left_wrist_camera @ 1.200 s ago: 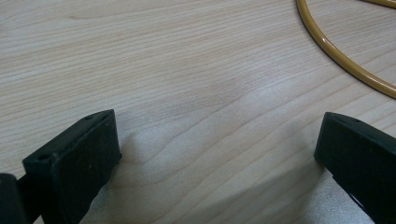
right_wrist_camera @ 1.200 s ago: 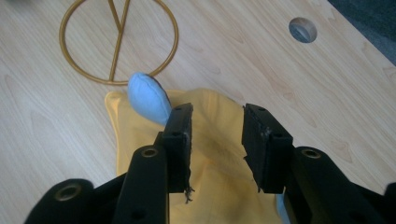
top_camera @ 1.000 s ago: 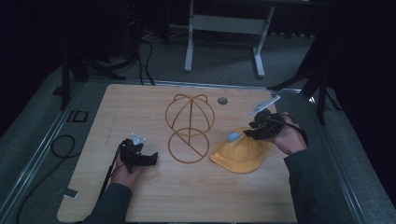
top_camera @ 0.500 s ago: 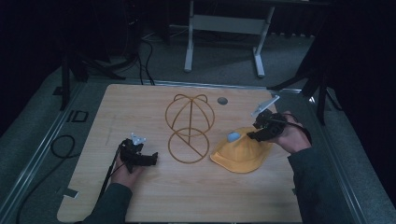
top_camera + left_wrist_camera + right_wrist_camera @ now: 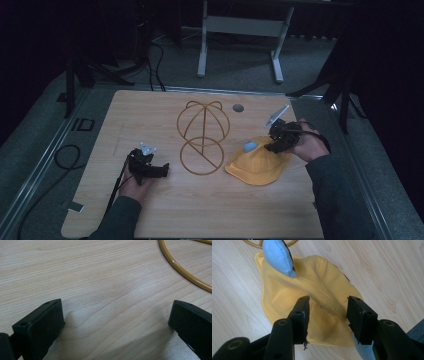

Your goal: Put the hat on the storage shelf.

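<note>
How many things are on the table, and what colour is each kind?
Yellow hat: 1
Golden wire hat stand: 1
Black grippers, left gripper and right gripper: 2
Small grey round spot on the wooden table: 1
Total: 5

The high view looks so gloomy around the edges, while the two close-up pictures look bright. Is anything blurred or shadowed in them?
High view: the wooden table is lit, the floor and background dark, detail soft. Left gripper view: wood grain is sharp, the near black jaws slightly soft, casting faint shadows. Right gripper view: the yellow hat is evenly lit, without glare; the blue ear is a bit soft.
</note>
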Motion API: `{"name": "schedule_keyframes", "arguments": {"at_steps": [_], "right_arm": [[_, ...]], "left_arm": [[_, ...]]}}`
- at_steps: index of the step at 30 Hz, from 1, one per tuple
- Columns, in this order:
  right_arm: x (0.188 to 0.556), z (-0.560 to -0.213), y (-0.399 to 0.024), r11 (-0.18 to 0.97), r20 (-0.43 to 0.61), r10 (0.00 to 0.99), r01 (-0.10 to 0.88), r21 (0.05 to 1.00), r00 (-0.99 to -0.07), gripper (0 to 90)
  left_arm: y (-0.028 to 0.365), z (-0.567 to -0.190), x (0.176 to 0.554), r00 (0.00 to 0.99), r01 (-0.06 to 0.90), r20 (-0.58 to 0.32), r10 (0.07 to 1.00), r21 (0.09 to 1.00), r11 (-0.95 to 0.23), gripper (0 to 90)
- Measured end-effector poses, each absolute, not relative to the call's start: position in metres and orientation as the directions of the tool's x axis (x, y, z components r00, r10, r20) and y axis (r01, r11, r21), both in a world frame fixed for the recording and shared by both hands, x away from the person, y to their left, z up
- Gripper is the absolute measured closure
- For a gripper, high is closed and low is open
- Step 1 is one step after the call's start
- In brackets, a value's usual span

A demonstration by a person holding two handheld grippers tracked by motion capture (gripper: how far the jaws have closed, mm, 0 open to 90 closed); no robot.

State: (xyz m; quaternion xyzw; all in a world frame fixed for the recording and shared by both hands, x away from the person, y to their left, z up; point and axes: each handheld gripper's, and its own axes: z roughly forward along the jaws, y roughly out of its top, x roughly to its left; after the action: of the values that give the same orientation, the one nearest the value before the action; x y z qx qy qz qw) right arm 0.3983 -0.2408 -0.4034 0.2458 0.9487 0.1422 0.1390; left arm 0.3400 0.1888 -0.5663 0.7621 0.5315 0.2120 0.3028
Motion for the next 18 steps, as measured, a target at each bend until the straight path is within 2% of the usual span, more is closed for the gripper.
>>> {"name": "schedule_keyframes", "arguments": {"at_steps": [18], "right_arm": [[0.411, -0.415, -0.23, 0.888, -0.209, 0.437, 0.383, 0.255, -0.875, 45.0]], "left_arm": [[0.189, -0.566, 0.34, 0.347, 0.682, 0.003, 0.938, 0.686, -0.254, 0.1]]}}
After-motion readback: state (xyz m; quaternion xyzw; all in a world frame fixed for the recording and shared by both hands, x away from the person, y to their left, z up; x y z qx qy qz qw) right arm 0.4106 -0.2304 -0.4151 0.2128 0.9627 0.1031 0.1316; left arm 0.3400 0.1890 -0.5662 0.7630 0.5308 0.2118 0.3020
